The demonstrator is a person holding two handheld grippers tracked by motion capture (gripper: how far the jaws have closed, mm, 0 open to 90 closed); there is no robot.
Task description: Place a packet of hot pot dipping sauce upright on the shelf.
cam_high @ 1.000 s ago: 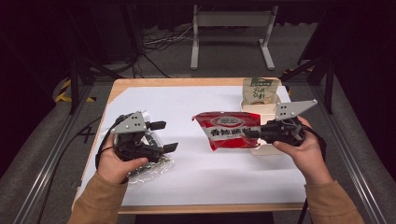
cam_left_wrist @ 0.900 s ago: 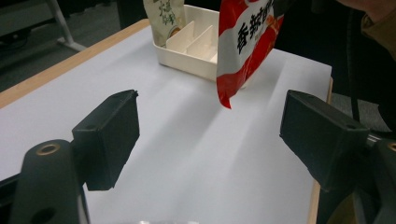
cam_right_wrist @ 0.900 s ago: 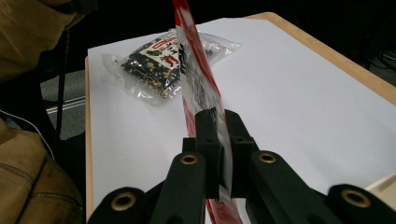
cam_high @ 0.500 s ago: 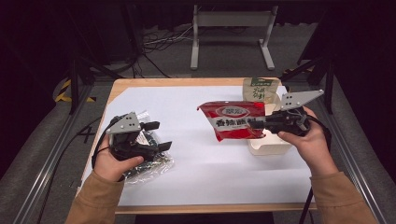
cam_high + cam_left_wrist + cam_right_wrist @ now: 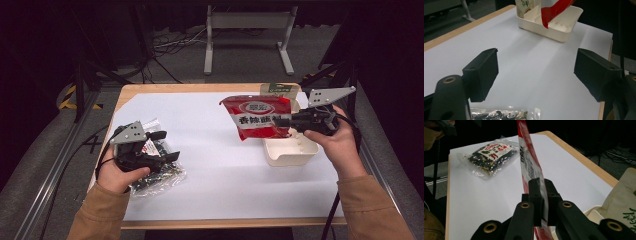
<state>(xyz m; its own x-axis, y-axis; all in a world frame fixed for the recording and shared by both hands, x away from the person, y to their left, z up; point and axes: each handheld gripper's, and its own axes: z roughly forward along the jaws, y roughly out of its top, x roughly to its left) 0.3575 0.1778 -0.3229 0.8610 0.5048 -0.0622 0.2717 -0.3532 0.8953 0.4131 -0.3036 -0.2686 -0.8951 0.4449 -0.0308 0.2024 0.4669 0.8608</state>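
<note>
A red snack packet [image 5: 257,117] with white lettering hangs in the air over the left end of a white divided tray [image 5: 290,150]. My right gripper [image 5: 281,123] is shut on the packet's right edge; in the right gripper view the packet [image 5: 527,165] stands edge-on between the pressed jaws. My left gripper [image 5: 167,146] is open at the table's left, hovering above a clear bag of dark beans [image 5: 157,175]. The left gripper view has the bean bag [image 5: 504,115] below the wide-apart jaws and the tray [image 5: 551,22] far ahead.
A beige packet with green print [image 5: 279,90] stands in the far end of the tray. White paper [image 5: 210,165] covers the wooden table. A metal stand [image 5: 247,30] and cables lie on the floor beyond the table.
My right gripper has lifted the red packet off the table and carried it right and away, over the tray. The left hand has barely moved.
</note>
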